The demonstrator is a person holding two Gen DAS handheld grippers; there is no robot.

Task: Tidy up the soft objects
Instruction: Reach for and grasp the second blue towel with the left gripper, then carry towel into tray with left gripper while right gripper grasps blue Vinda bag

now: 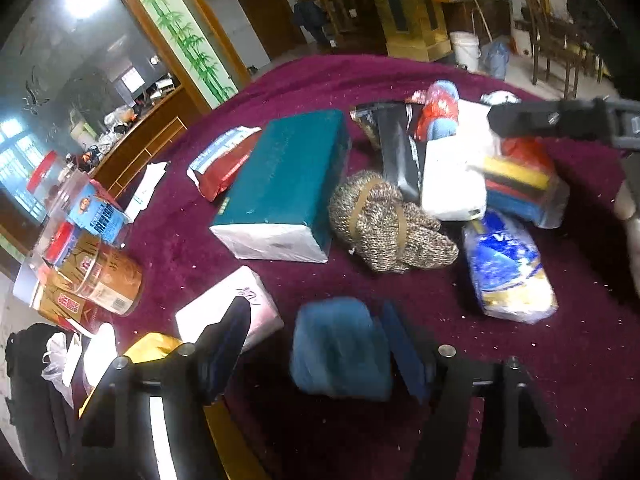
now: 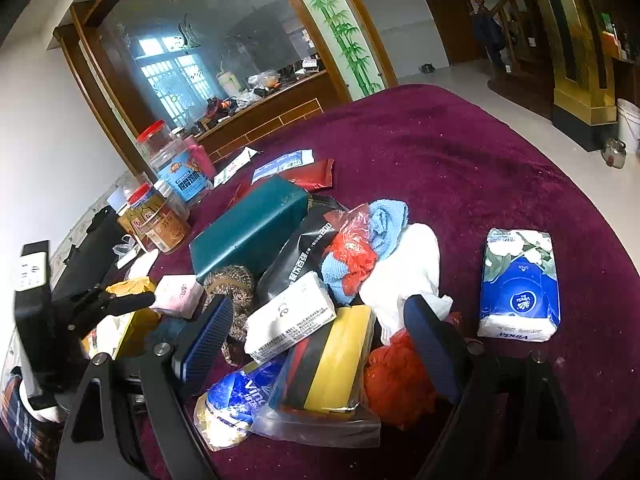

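Observation:
A heap of soft goods lies on the maroon tablecloth (image 1: 400,76). My left gripper (image 1: 316,340) is open around a folded blue cloth (image 1: 340,344) that lies between its fingers. Beyond it lie a brown knitted hat (image 1: 384,224), a teal tissue box (image 1: 280,184) and a pink tissue pack (image 1: 228,312). My right gripper (image 2: 320,340) is open and hovers over a bagged stack of yellow and red sponges (image 2: 332,364), a white packet (image 2: 288,316), a white cloth (image 2: 404,272) and a red bundle (image 2: 396,376). A blue Vinda tissue pack (image 2: 520,284) lies apart on the right.
Plastic jars with red lids (image 2: 172,160) and brown snack tubs (image 1: 100,276) stand at the table's left edge. A second Vinda pack (image 1: 508,268) lies by the heap. A wooden counter and mirror are behind. A yellow bag (image 1: 148,348) lies near my left gripper.

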